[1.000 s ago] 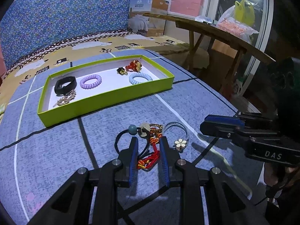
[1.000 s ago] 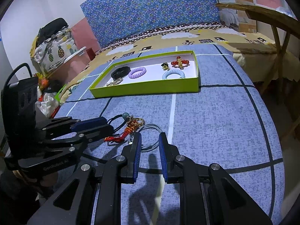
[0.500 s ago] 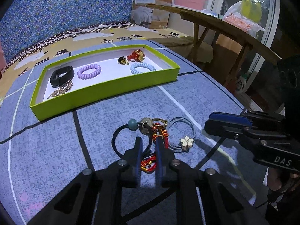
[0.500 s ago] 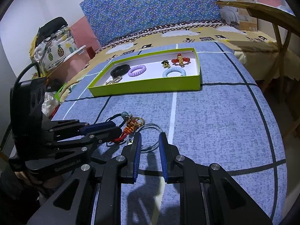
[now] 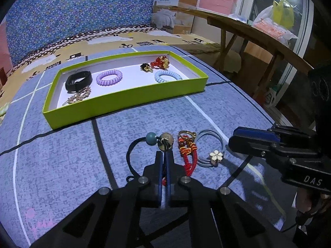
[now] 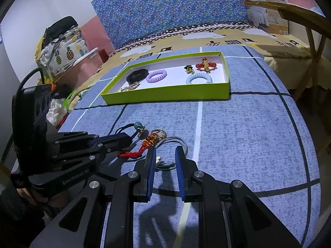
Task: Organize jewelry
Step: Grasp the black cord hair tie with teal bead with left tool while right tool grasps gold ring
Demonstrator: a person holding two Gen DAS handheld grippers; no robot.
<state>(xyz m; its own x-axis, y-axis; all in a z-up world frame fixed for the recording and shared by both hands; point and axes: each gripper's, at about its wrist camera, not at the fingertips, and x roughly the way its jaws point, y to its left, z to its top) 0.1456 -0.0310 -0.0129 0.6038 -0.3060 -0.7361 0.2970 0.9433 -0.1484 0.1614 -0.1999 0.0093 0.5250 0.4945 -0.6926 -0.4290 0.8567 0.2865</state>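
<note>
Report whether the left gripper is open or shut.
Shut. The left gripper has its blue pads nearly together, pinching the black cord hair tie just below its beads.

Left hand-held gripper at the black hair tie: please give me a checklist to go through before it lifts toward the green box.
1. Left hand-held gripper is shut on the black hair tie: ok, the cord runs between the closed pads.
2. Only the hair tie is caught: cannot tell, the red knotted charm lies right against the fingers, and some red shows between the pads.
3. Grey flower hair tie lies apart from the grip: ok.
4. Right hand-held gripper is out of the lifting path: ok, it sits off to the side, open and holding nothing.
5. Green box has free floor: ok, white space between the purple coil tie and the blue coil tie.
</note>
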